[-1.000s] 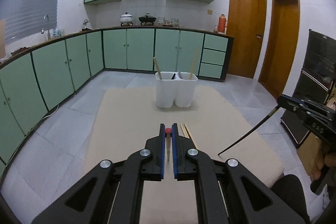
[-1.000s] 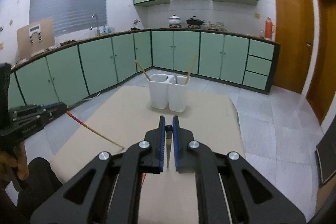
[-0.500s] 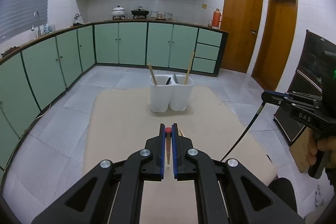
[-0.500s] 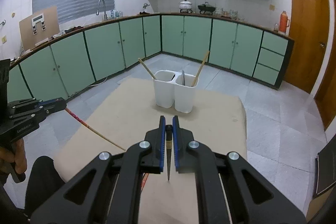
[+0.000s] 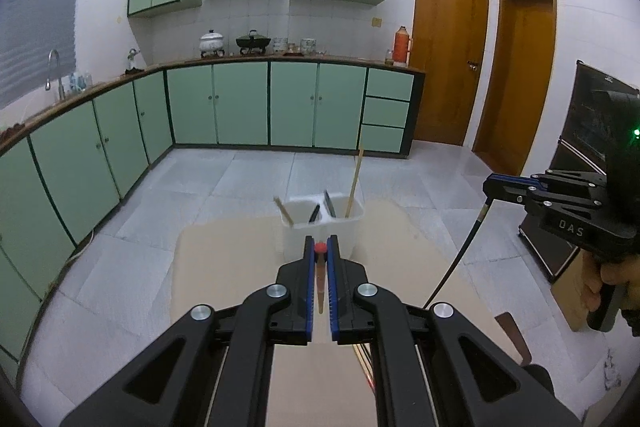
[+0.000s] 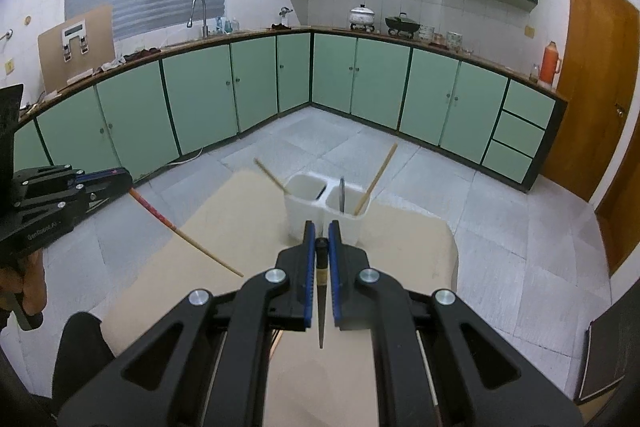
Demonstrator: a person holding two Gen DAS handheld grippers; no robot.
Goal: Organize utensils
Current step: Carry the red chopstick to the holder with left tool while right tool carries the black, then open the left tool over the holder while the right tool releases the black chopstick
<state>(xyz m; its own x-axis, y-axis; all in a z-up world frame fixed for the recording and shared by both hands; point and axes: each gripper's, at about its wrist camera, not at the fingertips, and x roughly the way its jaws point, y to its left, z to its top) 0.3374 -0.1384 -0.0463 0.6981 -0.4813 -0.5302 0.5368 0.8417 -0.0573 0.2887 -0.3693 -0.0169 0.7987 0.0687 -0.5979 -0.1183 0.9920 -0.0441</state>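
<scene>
Chopsticks hang tip-down, red-capped in left hand-held gripper, black in right, both clamped.

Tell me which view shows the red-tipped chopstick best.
Right wrist view: the red-tipped chopstick shows along its whole length, slanting down from the left gripper. The left wrist view shows only its red end and foreshortened shaft between the fingers.

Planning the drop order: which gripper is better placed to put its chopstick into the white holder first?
Marginally the right gripper: the white holder looks nearer its tips. Left gripper is similarly lined up.
</scene>
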